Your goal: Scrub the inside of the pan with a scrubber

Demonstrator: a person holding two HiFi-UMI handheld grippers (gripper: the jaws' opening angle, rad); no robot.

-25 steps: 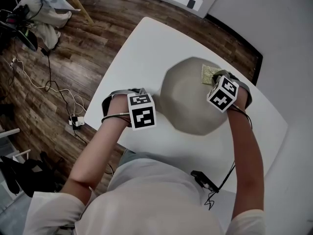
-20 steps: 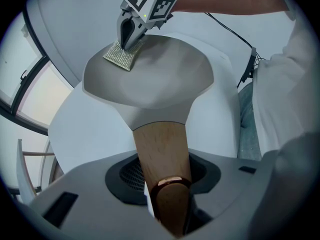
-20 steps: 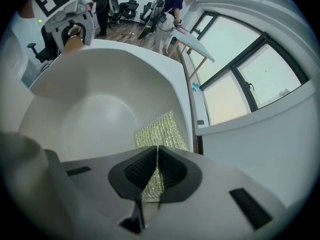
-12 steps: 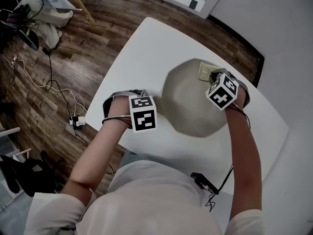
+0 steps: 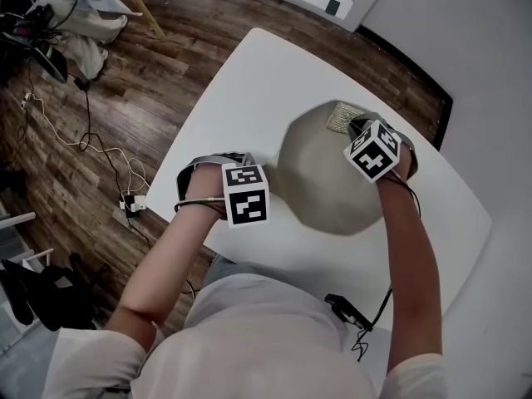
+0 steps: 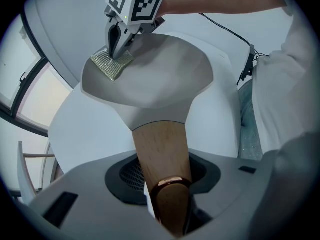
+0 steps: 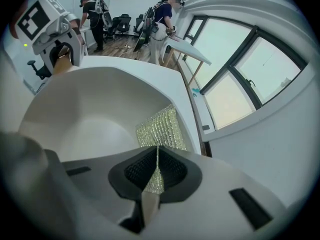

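Note:
A pale grey pan (image 5: 328,173) sits on the white table (image 5: 241,81); its wooden handle (image 6: 161,154) runs between the jaws of my left gripper (image 5: 241,191), which is shut on it. A yellow-green mesh scrubber (image 5: 339,117) lies against the pan's far inner wall near the rim. My right gripper (image 5: 366,140) is shut on the scrubber (image 7: 157,134), its pads pinching the near edge. In the left gripper view the right gripper (image 6: 117,46) presses the scrubber (image 6: 111,63) onto the pan's far side (image 6: 150,74).
The table's edges drop to a wood floor (image 5: 100,98) with cables at the left. A dark device with a cord (image 5: 347,307) lies on the table near the person's body. Windows and a white wall (image 7: 240,74) stand beyond the pan; people work at the far end of the room (image 7: 165,14).
The right gripper has slid the scrubber a little to the left along the pan's far wall. The left gripper has held still on the handle.

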